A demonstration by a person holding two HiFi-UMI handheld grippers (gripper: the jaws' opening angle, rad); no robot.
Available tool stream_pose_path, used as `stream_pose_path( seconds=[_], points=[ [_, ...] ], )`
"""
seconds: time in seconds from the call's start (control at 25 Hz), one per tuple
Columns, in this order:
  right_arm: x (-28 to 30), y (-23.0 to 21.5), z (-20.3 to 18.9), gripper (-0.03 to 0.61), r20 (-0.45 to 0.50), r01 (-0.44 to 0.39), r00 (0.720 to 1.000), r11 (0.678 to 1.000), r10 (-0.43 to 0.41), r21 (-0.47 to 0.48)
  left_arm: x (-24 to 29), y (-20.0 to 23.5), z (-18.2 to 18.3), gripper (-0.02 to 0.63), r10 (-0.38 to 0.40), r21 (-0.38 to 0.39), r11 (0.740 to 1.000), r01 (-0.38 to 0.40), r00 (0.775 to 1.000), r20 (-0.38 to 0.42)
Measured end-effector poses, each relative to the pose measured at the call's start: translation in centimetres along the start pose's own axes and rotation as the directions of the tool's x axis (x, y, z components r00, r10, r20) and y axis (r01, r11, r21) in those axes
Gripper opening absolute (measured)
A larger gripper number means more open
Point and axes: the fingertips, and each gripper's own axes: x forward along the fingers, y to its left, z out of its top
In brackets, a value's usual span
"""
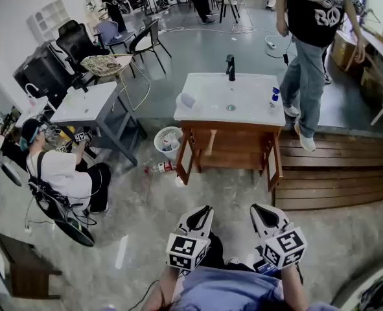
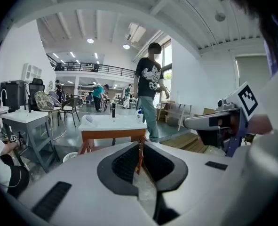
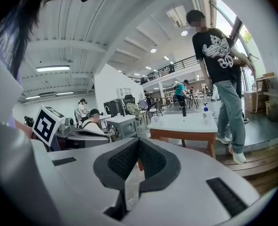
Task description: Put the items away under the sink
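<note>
Far ahead of the left tool (image 1: 203, 210) and right tool (image 1: 258, 208), both pressed together empty, stands the sink (image 1: 210, 103), a lying bottle (image 1: 161, 168) nearer the left.

Sink counter (image 1: 207, 109); bottle (image 1: 275, 98) atop

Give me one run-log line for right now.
left gripper: shut, empty | right gripper: shut, empty | sink cabinet: ahead, not yet reached | bottle: lying on floor beside wastebasket
</note>
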Motion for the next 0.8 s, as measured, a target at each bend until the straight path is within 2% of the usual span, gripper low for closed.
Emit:
stream_pose_path(
  seconds=[0.28, 0.52, 0.8],
  points=[
    [-1.8, 1.1, 0.1, 0.014, 0.026, -0.030, 0.999, 0.999, 0.031, -0.017, -1.9, -1.3, 0.4, 0.041, 0.043, 0.017, 0.999, -0.043, 0.999, 0.018],
    [-2.5, 1.8, -0.2, 0.014, 0.026, -0.054, 0.998, 0.998, 0.054, -0.021, -2.5, -2.2, 0.9, 0.041, 0.039, 0.017, 0.999, -0.039, 0.999, 0.030],
    [-3.2, 1.8, 0.0, 0.014, 0.029, -0.045, 0.999, 0.999, 0.045, -0.015, -2.6, -3.2, 1.2, 0.041, 0.029, 0.038, 0.999, -0.031, 0.999, 0.033]
  ],
)
